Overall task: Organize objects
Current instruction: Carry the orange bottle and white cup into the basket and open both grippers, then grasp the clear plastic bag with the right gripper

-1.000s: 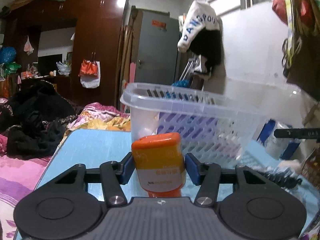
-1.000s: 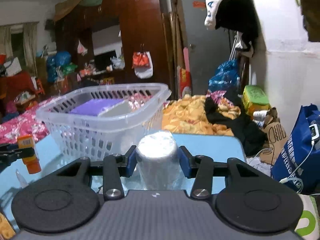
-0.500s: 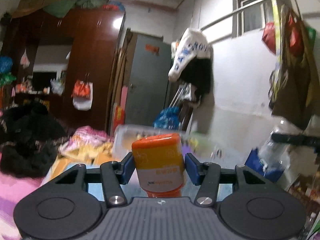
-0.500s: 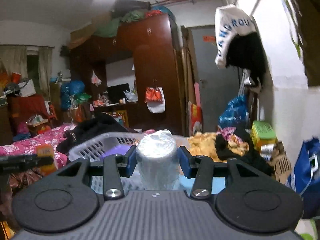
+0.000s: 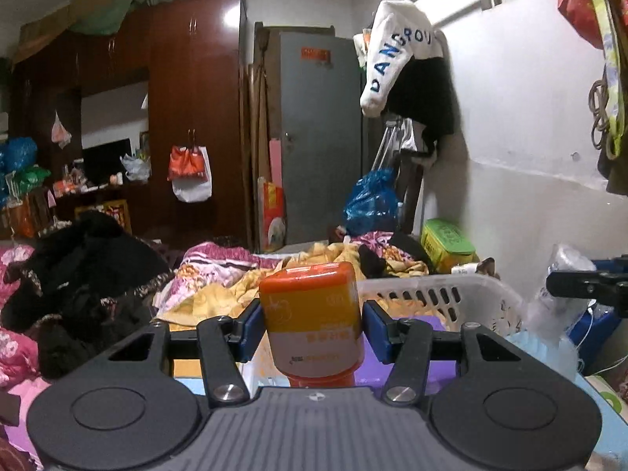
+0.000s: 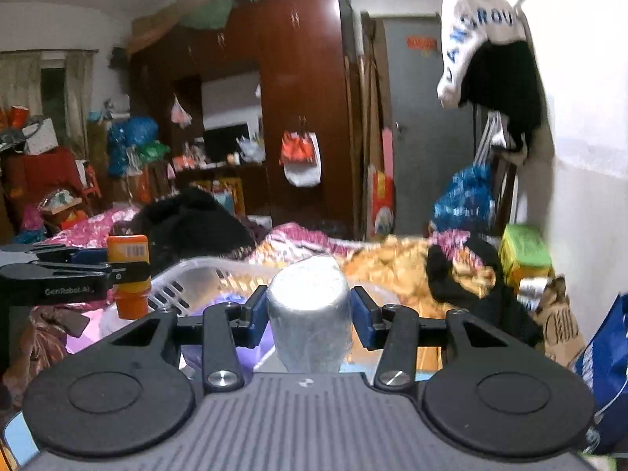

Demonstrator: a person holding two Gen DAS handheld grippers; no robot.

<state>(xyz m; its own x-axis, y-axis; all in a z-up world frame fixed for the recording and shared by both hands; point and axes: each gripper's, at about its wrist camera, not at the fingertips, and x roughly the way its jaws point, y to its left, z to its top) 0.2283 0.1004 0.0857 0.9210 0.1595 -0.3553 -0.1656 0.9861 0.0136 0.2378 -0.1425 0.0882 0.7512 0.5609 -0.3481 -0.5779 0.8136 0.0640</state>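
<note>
A white slotted laundry basket [image 5: 463, 294] sits on the blue counter [image 5: 600, 396]. Left gripper [image 5: 312, 327], stamped "GenRobot.AI", has its fingers clamped on an orange-capped bottle [image 5: 314, 322] before the basket; right gripper [image 6: 308, 320] clasps a silvery foil-wrapped cylinder [image 6: 308, 310].

A dark red-brown wardrobe [image 5: 188, 110] stands beside a grey door [image 5: 320, 137]; white wall [image 5: 522, 137] at right; curtained window [image 6: 47, 82].
</note>
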